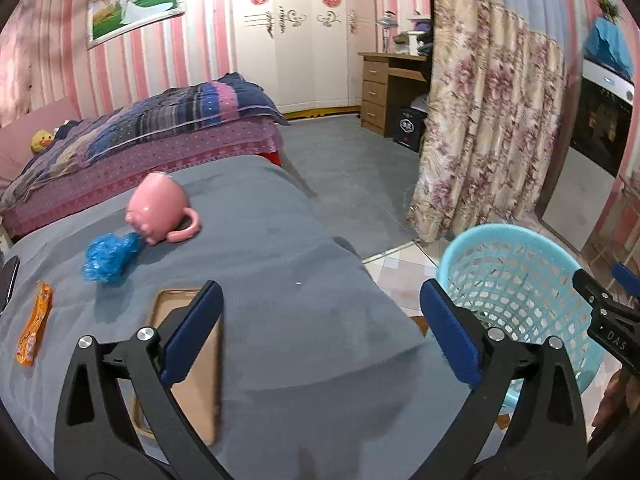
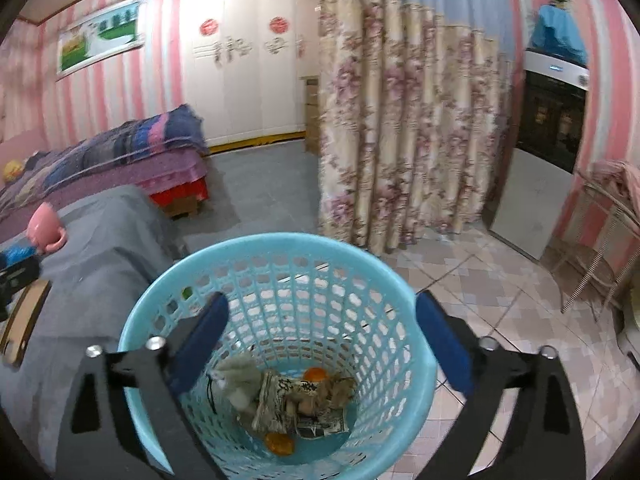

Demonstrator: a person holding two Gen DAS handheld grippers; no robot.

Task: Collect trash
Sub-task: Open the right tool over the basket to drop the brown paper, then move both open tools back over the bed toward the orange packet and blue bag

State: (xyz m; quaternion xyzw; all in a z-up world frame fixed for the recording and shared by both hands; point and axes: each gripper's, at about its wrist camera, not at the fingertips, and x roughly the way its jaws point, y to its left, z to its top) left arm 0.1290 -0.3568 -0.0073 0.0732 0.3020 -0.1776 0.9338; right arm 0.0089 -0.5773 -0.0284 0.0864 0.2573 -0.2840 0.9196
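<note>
Spread, empty jaws of the left gripper [image 1: 320,336] fill the lower frame above a grey table [image 1: 280,248], where an orange wrapper [image 1: 35,328], light, crinkly and best pinched mid-length, lies at left; the right gripper [image 2: 320,340], equally wide, hangs over the blue basket [image 2: 168,304].

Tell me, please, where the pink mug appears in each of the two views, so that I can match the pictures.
Left wrist view: the pink mug lies on its side on the grey cloth, left of centre, beside the blue wad.
Right wrist view: the mug is at the far left edge, on the same cloth.
Shared landmark: the basket, at the right in the left view and bottom centre in the right view.
</note>
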